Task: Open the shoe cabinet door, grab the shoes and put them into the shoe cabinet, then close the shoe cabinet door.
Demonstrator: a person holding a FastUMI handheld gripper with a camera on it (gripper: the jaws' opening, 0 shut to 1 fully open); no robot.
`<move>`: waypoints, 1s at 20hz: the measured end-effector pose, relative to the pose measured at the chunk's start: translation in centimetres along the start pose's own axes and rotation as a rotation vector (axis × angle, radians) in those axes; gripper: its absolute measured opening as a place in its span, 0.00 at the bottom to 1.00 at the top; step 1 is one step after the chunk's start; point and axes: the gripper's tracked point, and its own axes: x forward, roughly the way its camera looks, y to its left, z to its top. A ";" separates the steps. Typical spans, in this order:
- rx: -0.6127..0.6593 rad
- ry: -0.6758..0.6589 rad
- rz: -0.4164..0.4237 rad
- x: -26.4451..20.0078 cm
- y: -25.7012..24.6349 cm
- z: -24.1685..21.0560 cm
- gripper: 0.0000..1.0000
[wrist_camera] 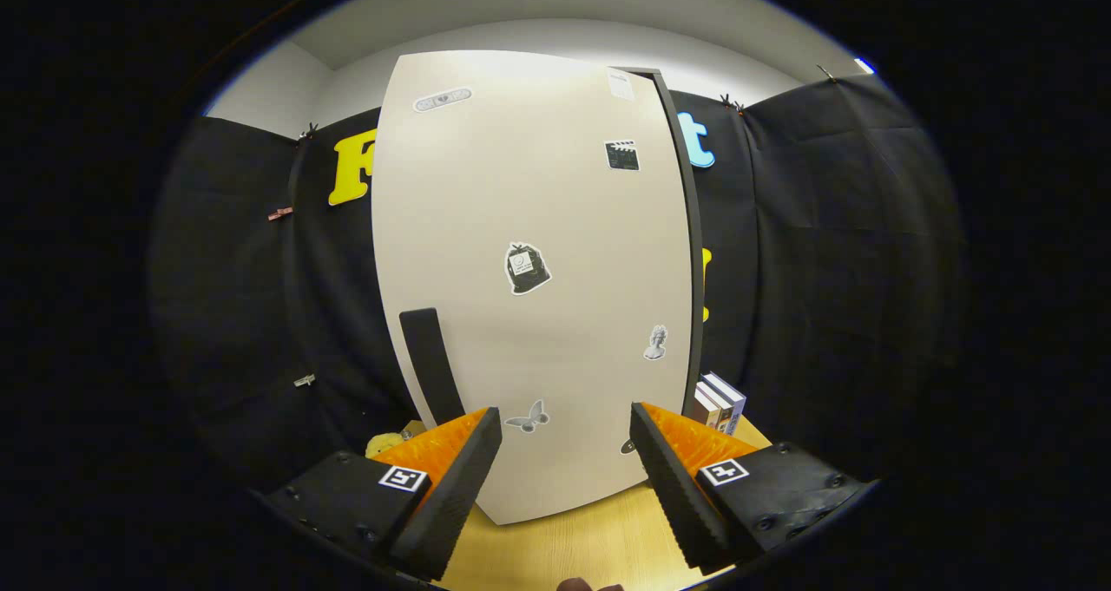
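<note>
Facing the cabinet door [538,287] square on, the gripper [566,461] hangs just short of it, fingers spread wide with nothing between them. The door appears shut, flush to the dark frame at its right edge; its handle [430,361] sits just beyond the left finger. Shoes not seen here. A shut door fits either end of the task. Books [719,404] stand beside the cabinet on the table [573,548].

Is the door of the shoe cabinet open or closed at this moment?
Closed, it seems: the cabinet door lies flush against the dark frame, no interior visible. The open gripper is before it, touching nothing; the dark handle is untouched.
</note>
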 end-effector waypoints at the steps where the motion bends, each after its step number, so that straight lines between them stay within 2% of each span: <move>1: -0.003 0.001 0.001 0.0 0.0 0.0 0.98; 20: -0.003 -0.024 -0.016 0.6 -0.1 0.4 0.98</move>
